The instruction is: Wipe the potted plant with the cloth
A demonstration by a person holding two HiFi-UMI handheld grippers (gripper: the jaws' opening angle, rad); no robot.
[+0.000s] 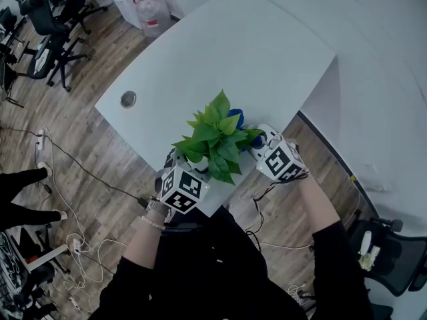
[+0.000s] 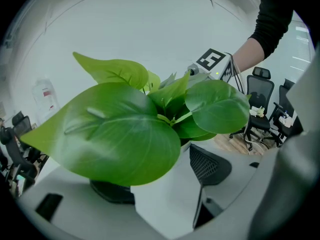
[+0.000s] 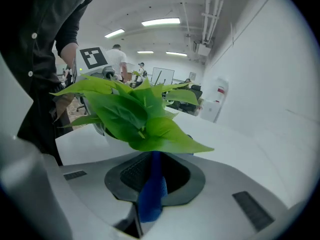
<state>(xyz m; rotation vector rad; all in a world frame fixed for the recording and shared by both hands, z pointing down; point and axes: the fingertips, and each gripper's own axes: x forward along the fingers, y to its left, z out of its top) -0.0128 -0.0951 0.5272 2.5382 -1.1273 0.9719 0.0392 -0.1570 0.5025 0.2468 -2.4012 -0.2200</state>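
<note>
1. Left hand-held gripper (image 2: 161, 181): jaws spread wide, one dark pad each side of the potted plant's (image 1: 215, 139) white pot, pads against its walls, clamping it. Sits at the plant's near-left in head view. Marker cube on top, facing up.

2. Right hand-held gripper (image 3: 152, 171): jaws pressed together on the cloth (image 3: 151, 194). Sits at the plant's near-right, tips pointing in under the foliage. Marker cube on top.

3. Cloth: blue, pinched as a narrow vertical fold. Its upper end reaches up to the underside of the lowest leaf on the plant's right side. In head view a bit of blue shows at the far-right of the leaves.

4. Potted plant: upright, broad green heart-shaped leaves over a white pot. It sits betw. the two grippers.

5. Desk (image 1: 220, 52): white, carries the plant near its front edge. A round cable grommet (image 1: 128, 99) is well to the plant's left.

6. Floor (image 1: 100, 172): wood planks, with loose cables (image 1: 67, 179) to the plant's left, below desk level.

7. Water jugs (image 1: 152, 9): beyond the desk, far behind the plant and to its left.

8. Office chairs (image 1: 50, 32): black, far behind and left of the plant.
</note>
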